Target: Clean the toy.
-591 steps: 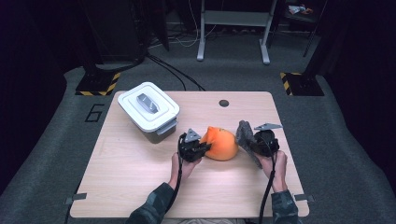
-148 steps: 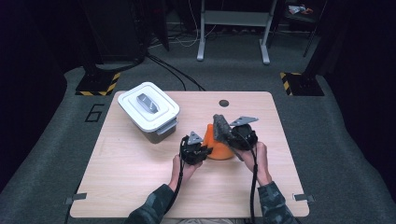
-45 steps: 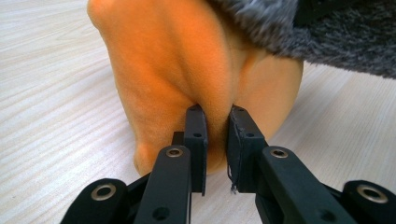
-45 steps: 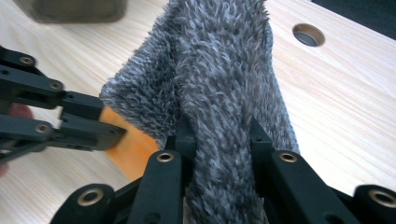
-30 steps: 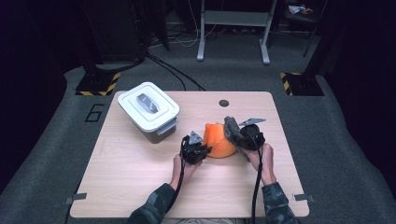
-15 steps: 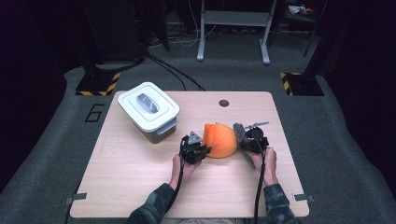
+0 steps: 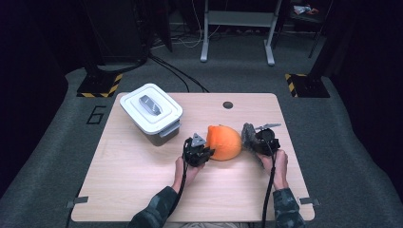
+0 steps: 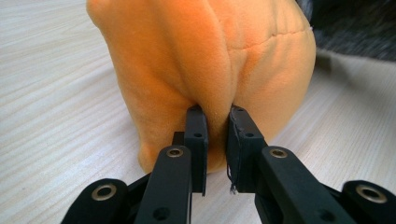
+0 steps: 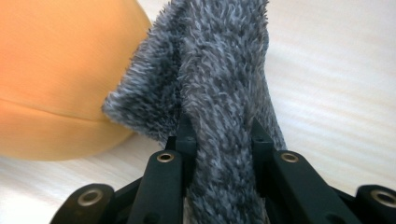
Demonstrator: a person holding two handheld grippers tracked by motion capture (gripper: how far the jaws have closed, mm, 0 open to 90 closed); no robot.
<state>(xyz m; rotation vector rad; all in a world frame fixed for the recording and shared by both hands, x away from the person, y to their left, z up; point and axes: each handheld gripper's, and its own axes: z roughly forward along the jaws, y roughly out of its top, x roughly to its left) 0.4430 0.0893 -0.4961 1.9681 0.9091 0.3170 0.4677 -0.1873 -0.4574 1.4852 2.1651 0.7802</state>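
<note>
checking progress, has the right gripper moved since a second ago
Yes. The right gripper, shut on the grey cloth, has shifted right, away from the white box.

Beside the one lidded box on the table there were one orange cushion, one grey furry cloth and two grippers.

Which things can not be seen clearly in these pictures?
- Grey fuzzy cloth: lower end cut off, right gripper view; partly behind the right gripper, high view.
- Box contents: hidden by its lid.
- Orange plush: top cut off, left gripper view.
</note>
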